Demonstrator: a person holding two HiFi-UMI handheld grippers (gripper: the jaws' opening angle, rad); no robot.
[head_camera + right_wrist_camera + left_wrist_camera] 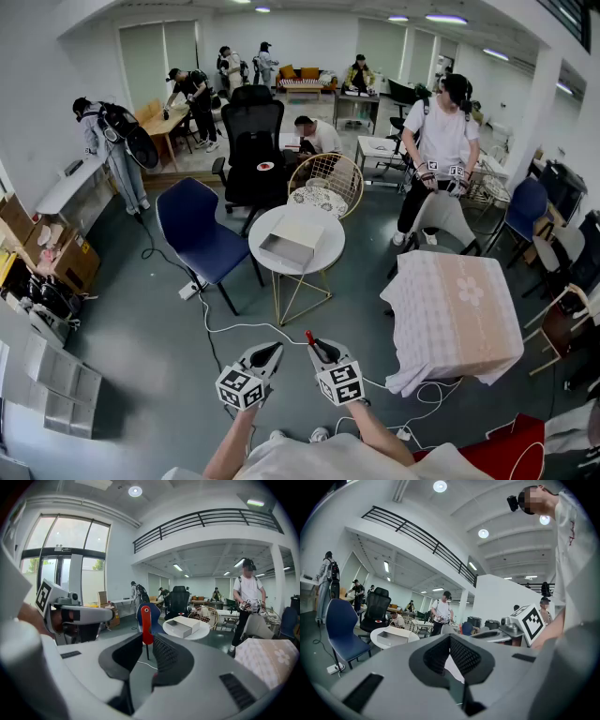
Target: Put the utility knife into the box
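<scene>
Right gripper (148, 641): jaws partly closed and clamped on the utility knife (146, 620). The knife stands upright between the pads, with its upper half clear above them.

Left gripper (450, 639): jaws drawn together at the tips, and I see nothing held.

Location: the knife is in my right jaws, held low in front of me and well apart from the box (292, 242). The box lies open on the round white bench (330, 261) ahead.

Appearance: a slim red body with a rounded top end and a small pale hole. I cannot make out a blade, and it is probably retracted or down inside the grip.

Handling, in my judgement: light and stiff, with a smooth plastic shell that could swivel between the pads. The flat sides at mid-body are the proper hold, kept away from the blade end.
</scene>
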